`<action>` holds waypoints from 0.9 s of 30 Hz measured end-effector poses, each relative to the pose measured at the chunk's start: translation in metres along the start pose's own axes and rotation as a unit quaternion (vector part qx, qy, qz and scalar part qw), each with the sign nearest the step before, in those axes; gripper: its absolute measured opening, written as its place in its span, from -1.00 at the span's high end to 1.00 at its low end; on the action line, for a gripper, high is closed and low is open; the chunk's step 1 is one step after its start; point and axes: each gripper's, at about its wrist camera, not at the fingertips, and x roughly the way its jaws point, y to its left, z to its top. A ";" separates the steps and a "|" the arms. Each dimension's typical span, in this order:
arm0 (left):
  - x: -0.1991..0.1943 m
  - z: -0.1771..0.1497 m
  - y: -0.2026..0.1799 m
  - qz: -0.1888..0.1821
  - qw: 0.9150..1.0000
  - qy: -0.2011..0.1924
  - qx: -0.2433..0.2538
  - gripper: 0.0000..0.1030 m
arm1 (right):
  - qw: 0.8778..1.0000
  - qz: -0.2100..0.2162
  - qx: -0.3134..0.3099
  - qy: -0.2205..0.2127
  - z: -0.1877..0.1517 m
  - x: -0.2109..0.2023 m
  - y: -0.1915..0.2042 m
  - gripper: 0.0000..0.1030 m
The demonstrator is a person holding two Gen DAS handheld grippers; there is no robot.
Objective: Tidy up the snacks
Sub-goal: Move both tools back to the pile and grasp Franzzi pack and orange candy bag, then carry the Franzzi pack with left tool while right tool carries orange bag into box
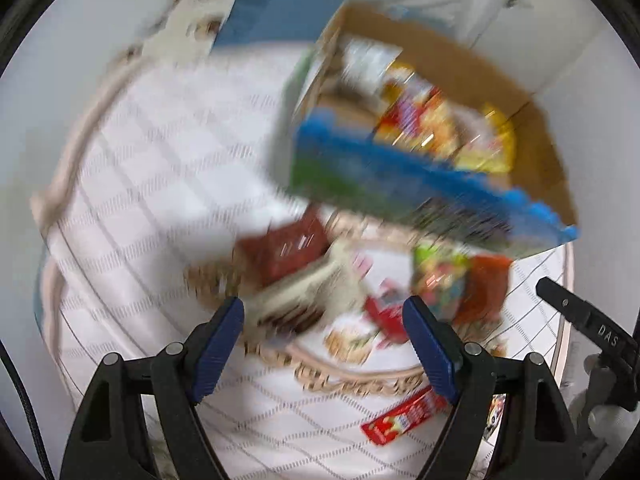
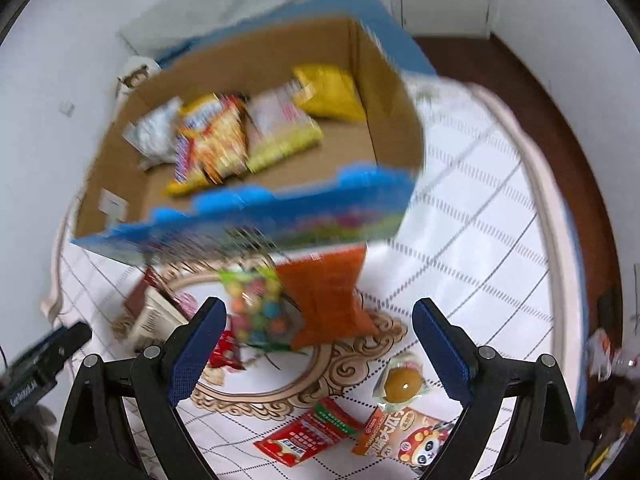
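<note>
Left tongs (image 1: 324, 312): spread, empty, above wicker tray (image 1: 360, 384) of snacks. Right tongs (image 2: 318, 316): spread, empty, above orange packet (image 2: 328, 300). Cardboard box (image 2: 384, 92), part-filled, behind. Risk judged: neighbouring packets could be nudged off the tray during pickup.

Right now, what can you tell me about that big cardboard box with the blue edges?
The cardboard box is open-topped, plain brown inside, with a bright blue, colourfully printed outside and a scalloped front rim. It sits on the white checked cloth, behind the ornate tray. Several snack packets, yellow, orange and white, lie on its floor. Nothing grips it.
</note>
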 end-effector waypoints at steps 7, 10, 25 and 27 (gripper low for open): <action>0.048 -0.004 -0.023 0.054 0.991 0.028 0.123 -0.57 | 0.999 -0.017 -0.019 0.042 0.002 0.057 -0.001 -0.87; 0.066 -0.015 -0.057 0.122 0.956 0.023 0.265 -0.57 | 0.997 -0.031 -0.045 0.054 0.002 0.071 0.003 -0.87; 0.120 -0.049 -0.071 0.147 0.938 0.088 0.301 -0.05 | 0.992 -0.031 -0.051 0.109 -0.022 0.109 0.000 0.01; 0.117 -0.053 -0.052 0.096 0.966 0.118 0.210 -0.05 | 0.990 -0.020 -0.052 0.127 -0.035 0.108 -0.002 0.02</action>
